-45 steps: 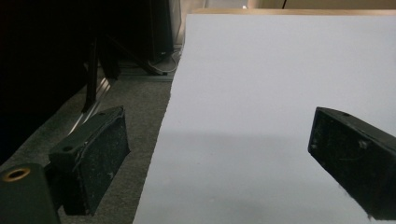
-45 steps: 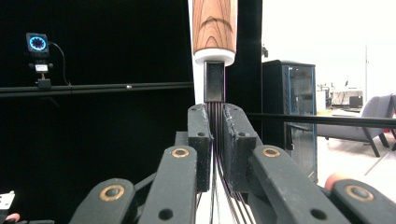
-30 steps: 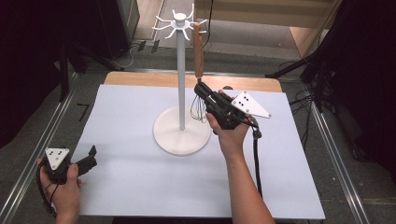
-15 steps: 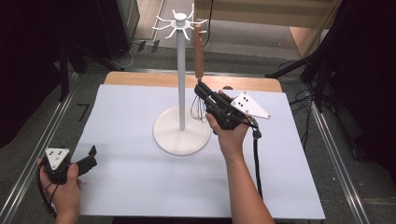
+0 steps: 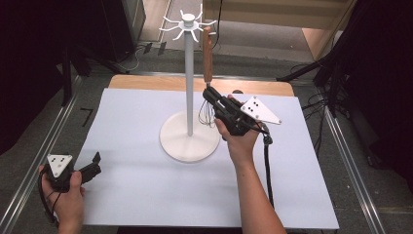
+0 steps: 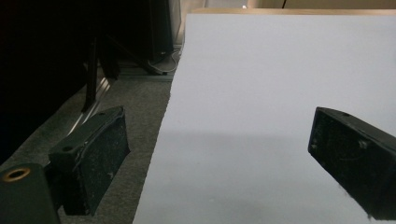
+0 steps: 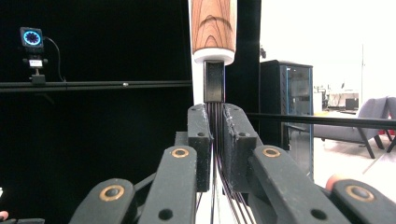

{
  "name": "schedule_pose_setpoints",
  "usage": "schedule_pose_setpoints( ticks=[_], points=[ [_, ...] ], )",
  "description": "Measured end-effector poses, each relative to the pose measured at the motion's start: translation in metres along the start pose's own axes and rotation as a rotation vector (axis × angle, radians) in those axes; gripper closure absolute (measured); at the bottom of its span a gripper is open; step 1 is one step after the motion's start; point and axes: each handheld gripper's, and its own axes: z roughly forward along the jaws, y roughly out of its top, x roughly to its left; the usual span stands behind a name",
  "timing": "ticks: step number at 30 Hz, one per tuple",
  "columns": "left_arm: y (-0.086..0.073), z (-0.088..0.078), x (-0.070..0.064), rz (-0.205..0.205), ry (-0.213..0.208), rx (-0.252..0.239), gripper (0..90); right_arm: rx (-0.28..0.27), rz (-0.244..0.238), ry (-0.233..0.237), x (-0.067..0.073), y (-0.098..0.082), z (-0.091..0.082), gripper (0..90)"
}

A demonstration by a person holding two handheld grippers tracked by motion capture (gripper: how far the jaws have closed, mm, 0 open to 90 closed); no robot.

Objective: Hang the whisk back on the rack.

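Hands are seen coming in from the bottom of the high view, each one holding a gripper over a table [image 5: 146, 195] that is covered with a pale sheet. At the left, near the front corner, the left gripper [image 5: 92, 165] is held low by the left hand [image 5: 65, 195], with its grey three-cornered plate on top. In the left gripper view its two black jaws are spread wide apart, and nothing is held between them; one jaw is seen over the grey floor beside the table and the other over the pale sheet. In the middle of the table a white stand [image 5: 189, 87] is set upright on a round base, with thin white hooks spread out at its top. Just to the right of the pole a whisk [image 5: 208, 53] is seen hanging straight down, with its brown wooden handle up high and its dark wire loops at the bottom, close to the base. The right gripper [image 5: 210, 93] is held by the right hand [image 5: 241, 141] at the whisk's wires. In the right gripper view the jaws are closed nearly together on the whisk's [image 7: 213, 28] thin dark wires, just under the handle's white ring. A black cable is seen trailing back from the right gripper along the forearm.
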Motion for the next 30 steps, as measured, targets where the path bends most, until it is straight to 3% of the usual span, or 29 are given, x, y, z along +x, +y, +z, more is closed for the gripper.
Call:
schedule_pose_setpoints(
  ticks=[18,21,26,28,30],
  points=[
    [0.000,0.000,0.000,-0.001,-0.001,0.002,6.0,0.056,0.030,-0.013,-0.002,0.007,-0.004,78.5],
    [0.000,0.000,0.000,-0.001,-0.001,0.001,6.0,0.068,0.040,-0.010,-0.003,0.008,-0.005,69.0],
    [0.000,0.000,0.000,-0.001,-0.001,0.002,6.0,0.085,0.054,-0.021,-0.003,0.012,-0.010,43.2],
    [0.000,0.000,0.000,-0.001,-0.001,0.001,6.0,0.101,0.059,-0.038,-0.003,0.014,-0.012,36.2],
    [0.000,0.000,0.000,-0.002,-0.001,0.000,6.0,0.112,0.064,-0.062,-0.005,0.015,-0.016,35.1]
  ],
)
